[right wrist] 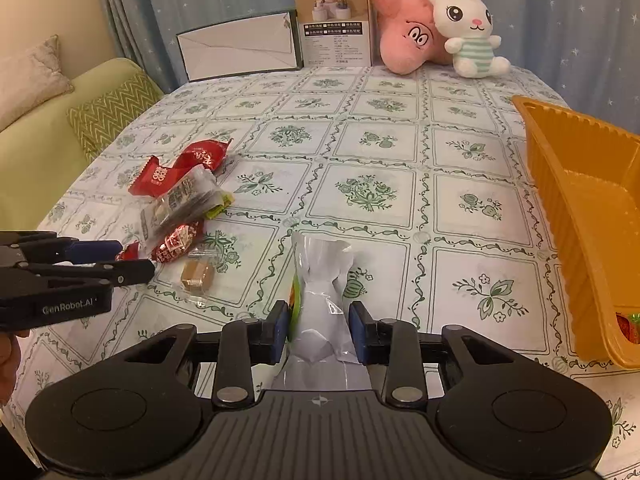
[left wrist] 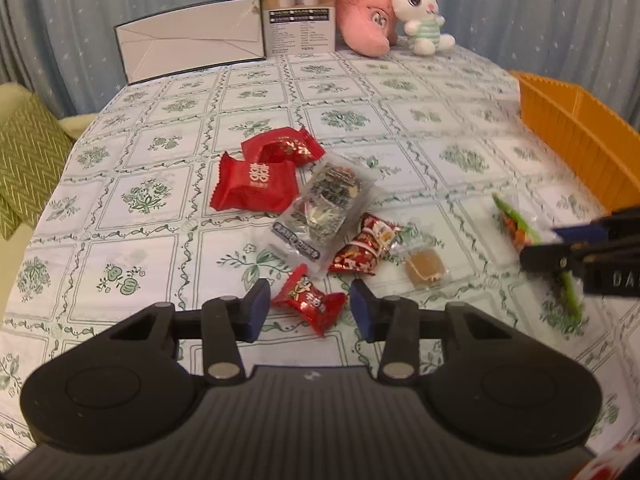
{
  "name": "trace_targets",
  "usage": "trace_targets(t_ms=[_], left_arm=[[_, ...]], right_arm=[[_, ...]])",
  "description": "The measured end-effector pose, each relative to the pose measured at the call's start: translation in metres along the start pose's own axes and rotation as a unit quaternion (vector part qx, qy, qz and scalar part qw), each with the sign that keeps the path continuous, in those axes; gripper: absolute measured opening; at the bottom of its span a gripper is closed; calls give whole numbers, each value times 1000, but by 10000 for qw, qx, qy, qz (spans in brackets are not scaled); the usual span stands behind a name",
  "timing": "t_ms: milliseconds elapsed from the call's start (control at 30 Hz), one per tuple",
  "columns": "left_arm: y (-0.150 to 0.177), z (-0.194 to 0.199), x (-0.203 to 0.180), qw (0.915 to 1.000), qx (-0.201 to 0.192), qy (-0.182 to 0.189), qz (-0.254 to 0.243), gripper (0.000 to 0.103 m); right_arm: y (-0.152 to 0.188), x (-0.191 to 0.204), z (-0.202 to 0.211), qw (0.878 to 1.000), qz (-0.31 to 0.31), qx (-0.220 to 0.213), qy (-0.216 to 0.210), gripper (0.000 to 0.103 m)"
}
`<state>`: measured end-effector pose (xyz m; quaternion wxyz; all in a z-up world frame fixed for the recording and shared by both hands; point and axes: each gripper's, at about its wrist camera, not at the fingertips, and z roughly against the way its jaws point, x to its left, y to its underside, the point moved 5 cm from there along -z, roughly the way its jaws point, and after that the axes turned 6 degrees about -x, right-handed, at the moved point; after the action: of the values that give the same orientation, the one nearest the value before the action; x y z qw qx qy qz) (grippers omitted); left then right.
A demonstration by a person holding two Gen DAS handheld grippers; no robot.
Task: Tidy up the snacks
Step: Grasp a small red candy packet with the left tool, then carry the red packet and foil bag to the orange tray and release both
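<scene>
My left gripper is open, its blue pads either side of a small red candy packet on the tablecloth. Beyond it lie a clear seaweed-style packet, a red foil snack, a wrapped brown candy and two red packets. My right gripper has its pads around a white and green snack bag; the bag also shows in the left wrist view. The orange basket stands to the right with a red snack inside.
At the table's far edge stand a white box, a brown carton, a pink plush and a white bunny plush. A green sofa with cushions is at the left.
</scene>
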<state>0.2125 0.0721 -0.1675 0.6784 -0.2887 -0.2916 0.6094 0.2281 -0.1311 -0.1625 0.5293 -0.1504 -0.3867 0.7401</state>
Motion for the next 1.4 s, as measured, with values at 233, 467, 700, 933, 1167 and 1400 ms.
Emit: trace_targets(t_ms=[233,467,700,933,1167,1400], left_arm=[[3,6,-3,9999,-30,-12,-136,23],[7,17,-4,10000,-42,38,-29,19],[2,30,-14,9997,-102,197,134,19],[-2,36,-27,9994,-120,283,170,19],[-14,45,-42,9989,-191,371,208,19],[-37,58,-66,9980,-316,547,91,19]], right_arm=[[1,-3,-1,10000,-85,37,30,35],[1,-1,-2,10000,-30,35,50,36],[1,-1,-2,10000,-20,29,71,36],[4,5,2,9998,168,-11,142,32],[-4,-1,25,9994,-31,-286,188,31],[-11,-6,59,9977,-334,-523,261,31]])
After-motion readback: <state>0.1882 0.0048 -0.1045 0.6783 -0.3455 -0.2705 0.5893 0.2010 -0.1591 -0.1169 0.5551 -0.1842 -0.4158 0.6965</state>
